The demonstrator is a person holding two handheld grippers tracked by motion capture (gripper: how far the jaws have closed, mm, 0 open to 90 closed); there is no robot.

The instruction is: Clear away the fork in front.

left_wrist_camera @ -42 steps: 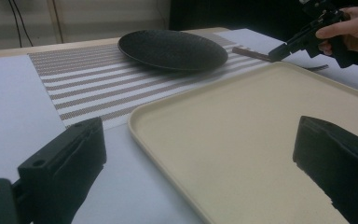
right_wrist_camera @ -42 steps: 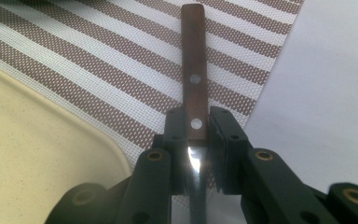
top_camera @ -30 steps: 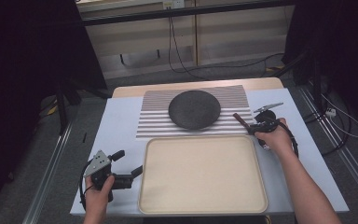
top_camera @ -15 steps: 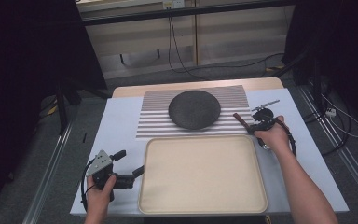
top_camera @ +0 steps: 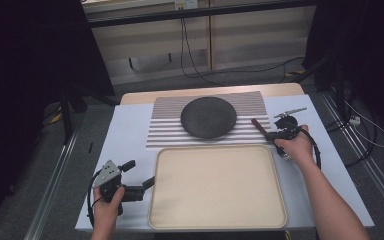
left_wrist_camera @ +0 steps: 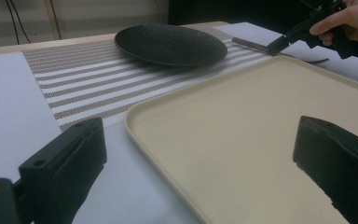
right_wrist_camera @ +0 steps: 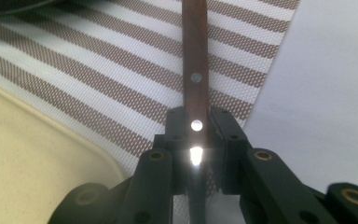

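A knife with a riveted brown wooden handle (right_wrist_camera: 195, 56) lies at the right edge of the striped placemat (top_camera: 165, 130). My right gripper (right_wrist_camera: 196, 126) is shut on it where handle meets blade; in the high view that gripper (top_camera: 272, 135) sits right of the black plate (top_camera: 208, 117), with the handle (top_camera: 258, 125) pointing toward the plate. My left gripper (top_camera: 141, 173) is open at the left edge of the beige tray (top_camera: 217, 187), with nothing held. In the left gripper view its jaws (left_wrist_camera: 200, 163) straddle the tray's corner (left_wrist_camera: 261, 116).
The tray lies at the front middle of the white table sheet (top_camera: 125, 135) and the placemat behind it. The plate rests on the placemat's centre. Cables (top_camera: 360, 125) run on the floor to the right, and a dark stand (top_camera: 67, 100) is at the left.
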